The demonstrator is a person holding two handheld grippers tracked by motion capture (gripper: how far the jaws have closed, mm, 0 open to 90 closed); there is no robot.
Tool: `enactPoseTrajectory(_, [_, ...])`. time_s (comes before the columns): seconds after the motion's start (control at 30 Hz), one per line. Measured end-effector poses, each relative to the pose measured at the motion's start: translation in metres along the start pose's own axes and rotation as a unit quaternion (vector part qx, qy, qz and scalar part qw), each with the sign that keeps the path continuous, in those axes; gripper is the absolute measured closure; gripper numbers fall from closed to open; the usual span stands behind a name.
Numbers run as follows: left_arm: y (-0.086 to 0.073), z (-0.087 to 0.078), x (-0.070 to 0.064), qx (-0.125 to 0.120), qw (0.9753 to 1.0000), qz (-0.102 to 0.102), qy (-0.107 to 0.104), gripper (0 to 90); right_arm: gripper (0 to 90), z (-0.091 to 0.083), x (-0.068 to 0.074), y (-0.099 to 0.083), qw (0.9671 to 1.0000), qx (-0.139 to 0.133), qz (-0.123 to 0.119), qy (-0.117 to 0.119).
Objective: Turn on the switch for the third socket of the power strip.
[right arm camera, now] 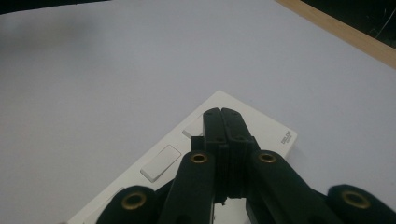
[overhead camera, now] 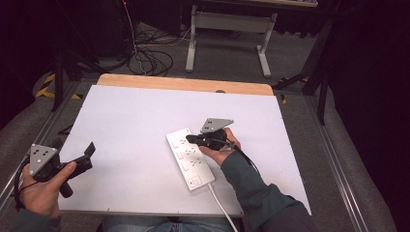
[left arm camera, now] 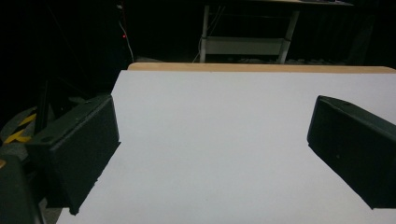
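A white power strip (overhead camera: 191,159) lies lengthwise on the white table top (overhead camera: 130,121), right of centre, its white cord (overhead camera: 221,207) running off the near edge. My right gripper (overhead camera: 189,139) is shut, with its tips low over the strip's far end; whether they touch it I cannot tell. In the right gripper view the closed tips (right arm camera: 222,113) sit above the strip (right arm camera: 268,128) beside a rocker switch (right arm camera: 160,163). My left gripper (overhead camera: 73,148) hovers at the table's left edge, open wide and holding nothing, with bare table between its jaws (left arm camera: 215,140).
A wooden strip (overhead camera: 183,83) borders the table's far edge. Beyond it stand a grey desk frame (overhead camera: 227,21) and loose cables (overhead camera: 150,60) on the floor. Metal rails run along both sides of the table.
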State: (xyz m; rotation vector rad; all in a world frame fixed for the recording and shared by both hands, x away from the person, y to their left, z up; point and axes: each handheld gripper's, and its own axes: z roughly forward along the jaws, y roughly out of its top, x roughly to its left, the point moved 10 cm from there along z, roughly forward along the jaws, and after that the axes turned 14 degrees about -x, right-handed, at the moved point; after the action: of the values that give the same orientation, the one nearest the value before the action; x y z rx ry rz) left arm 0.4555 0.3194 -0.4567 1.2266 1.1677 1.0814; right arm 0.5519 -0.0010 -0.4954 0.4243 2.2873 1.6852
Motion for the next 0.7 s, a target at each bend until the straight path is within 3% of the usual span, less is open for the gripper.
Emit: enactPoseTrajectory(0.7, [-0.001,-0.004,0.002,0.002,1.0000,-0.001,0.004,2.7,90.0,0.021,0.009,-0.001,0.9997,0.011,-0.003,0.022])
